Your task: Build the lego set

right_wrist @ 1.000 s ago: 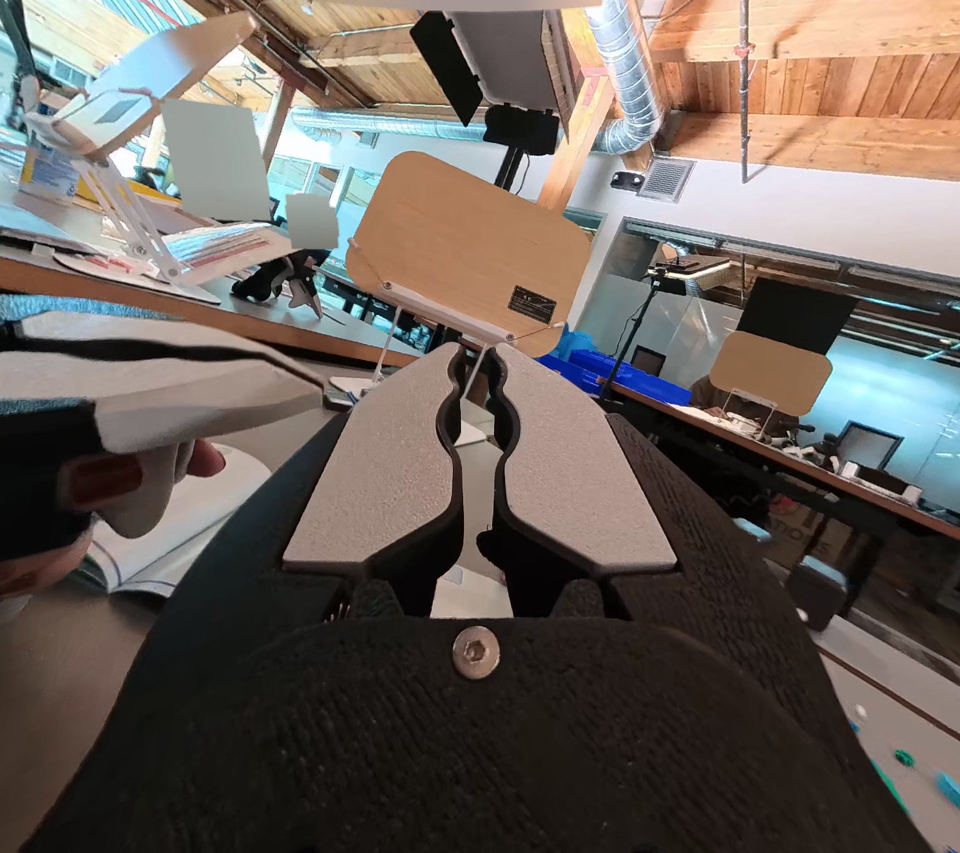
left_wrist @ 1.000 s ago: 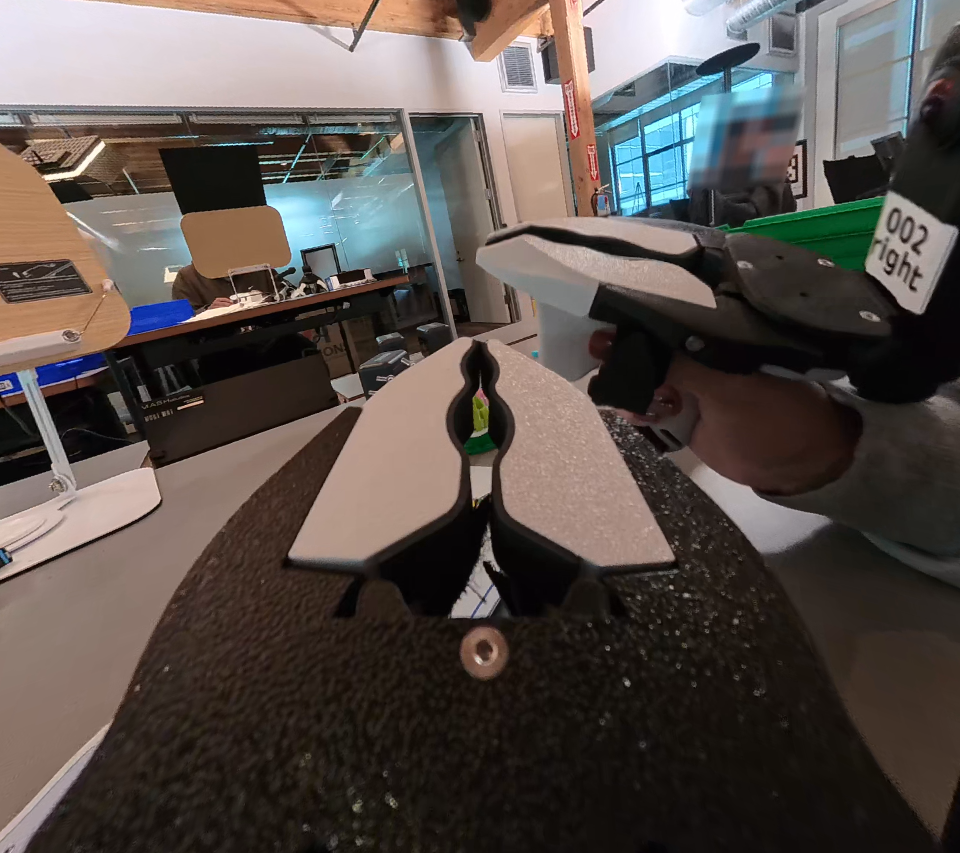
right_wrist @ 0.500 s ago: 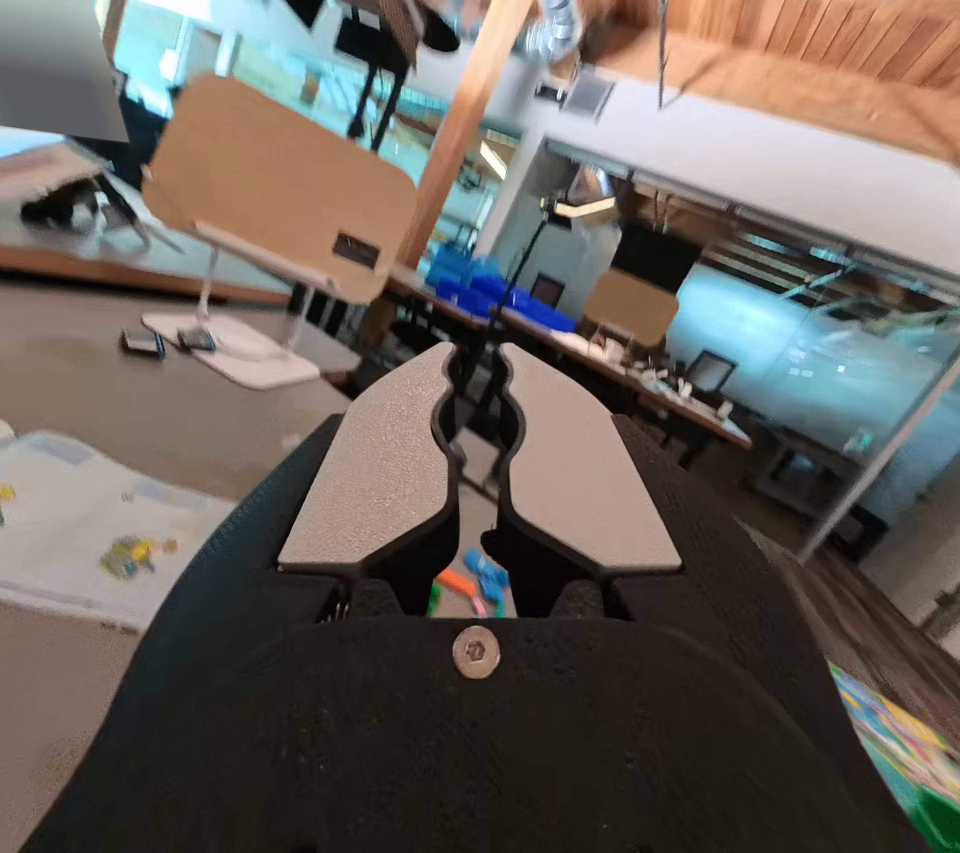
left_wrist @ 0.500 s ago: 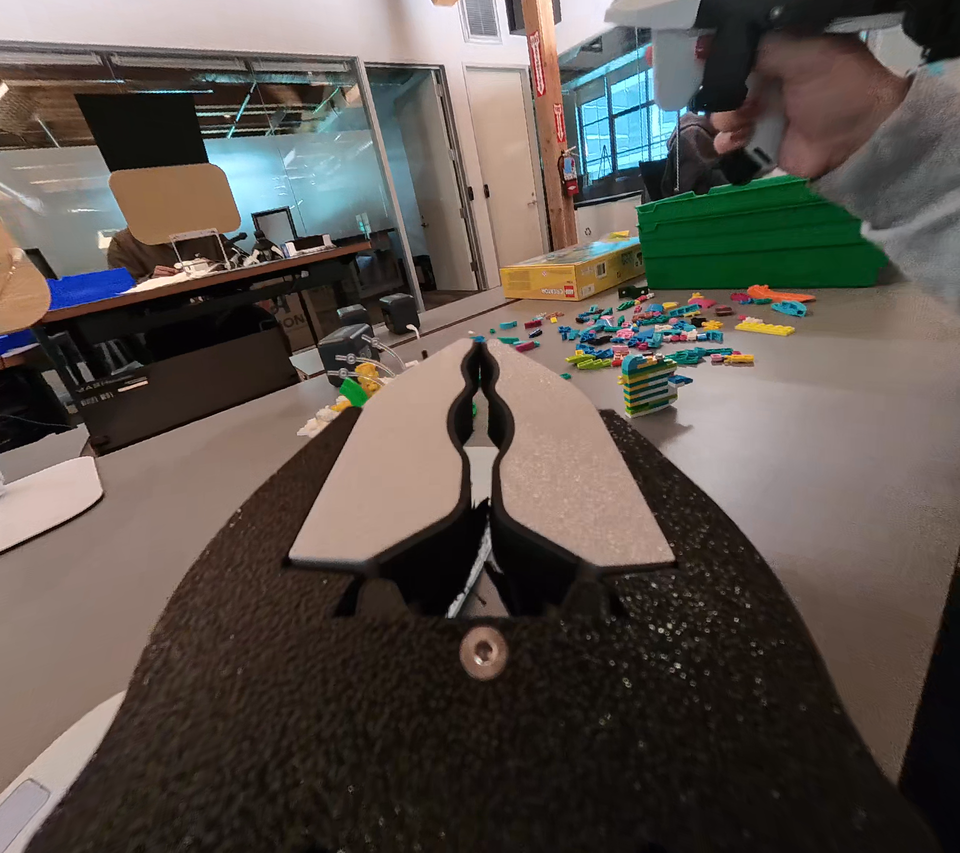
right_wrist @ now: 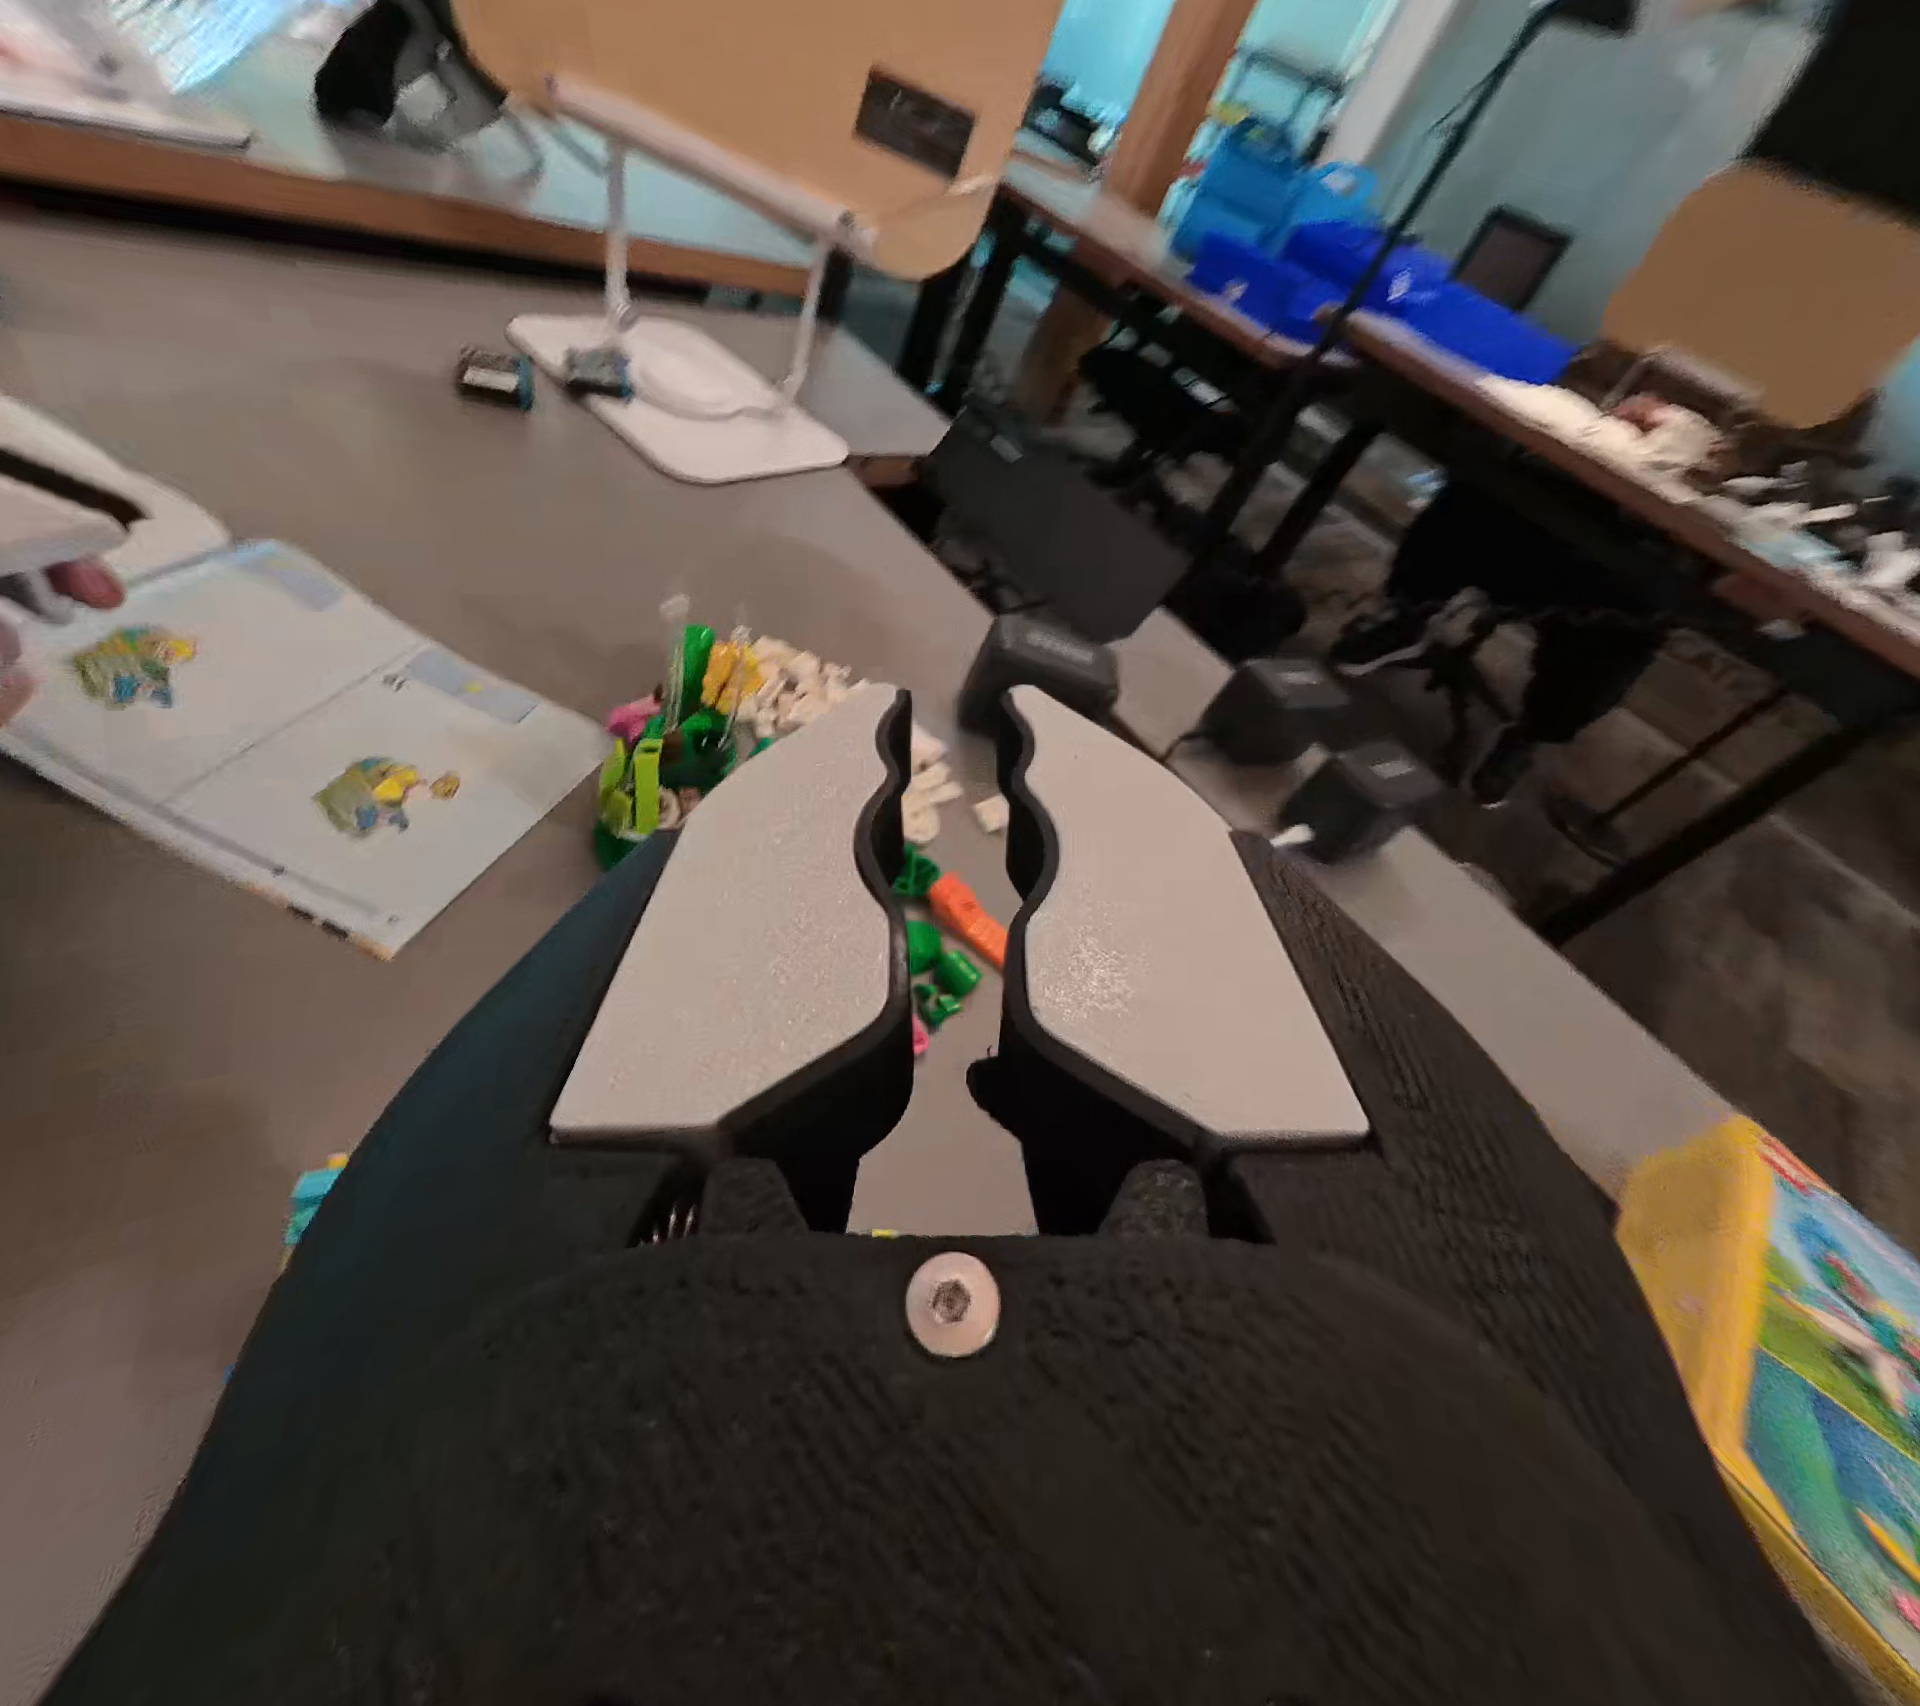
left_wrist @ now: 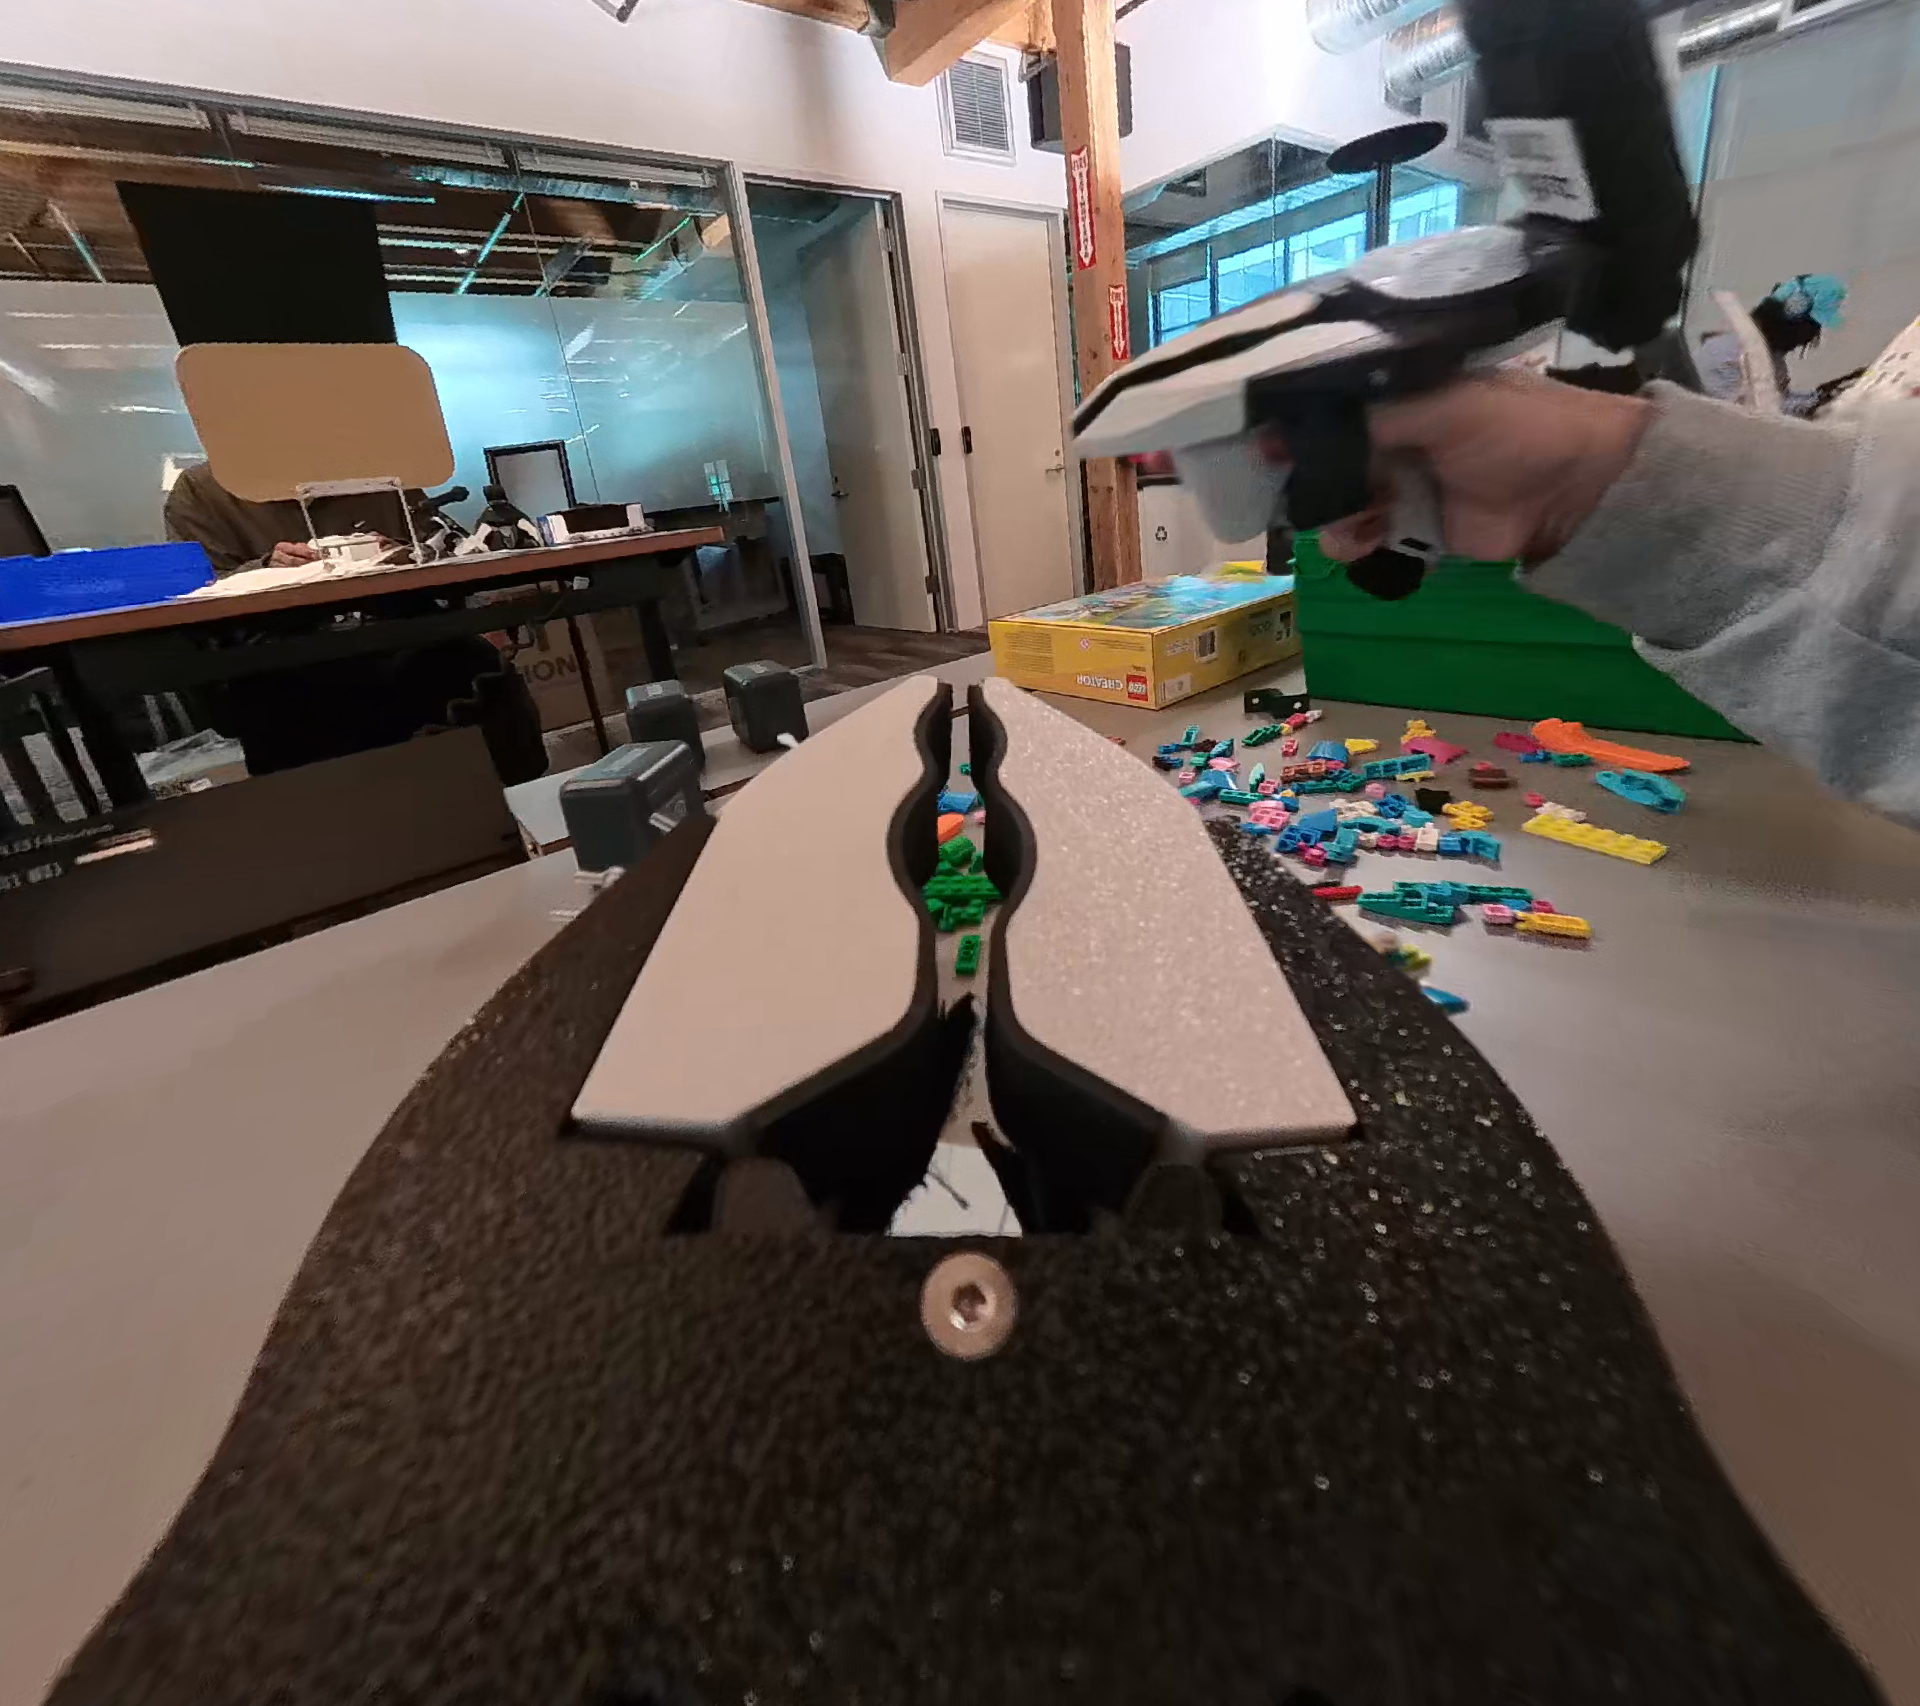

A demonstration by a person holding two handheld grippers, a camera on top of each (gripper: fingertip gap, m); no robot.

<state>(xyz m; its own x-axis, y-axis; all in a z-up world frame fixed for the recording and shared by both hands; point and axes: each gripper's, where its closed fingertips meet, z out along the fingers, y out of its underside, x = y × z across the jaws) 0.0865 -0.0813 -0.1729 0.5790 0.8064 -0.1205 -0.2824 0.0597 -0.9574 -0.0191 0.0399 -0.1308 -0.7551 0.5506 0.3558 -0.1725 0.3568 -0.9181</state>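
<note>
Since the earlier frame, both grippers are tilting down toward the grey table (left_wrist: 1714, 1085). I am holding the left gripper (left_wrist: 962, 695) nearly closed, a thin slit between its fingers, gripping nothing. I am holding the right gripper (right_wrist: 954, 700) slightly apart, also empty. Loose lego bricks (left_wrist: 1351, 815) are lying scattered beside the yellow box (left_wrist: 1132, 643); the instruction booklet (right_wrist: 270, 742) is lying well apart from it.

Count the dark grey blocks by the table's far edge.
3. The nearest block sits just left of the left gripper, the second block behind it, the third block further right. The gripper may hide more.
</note>
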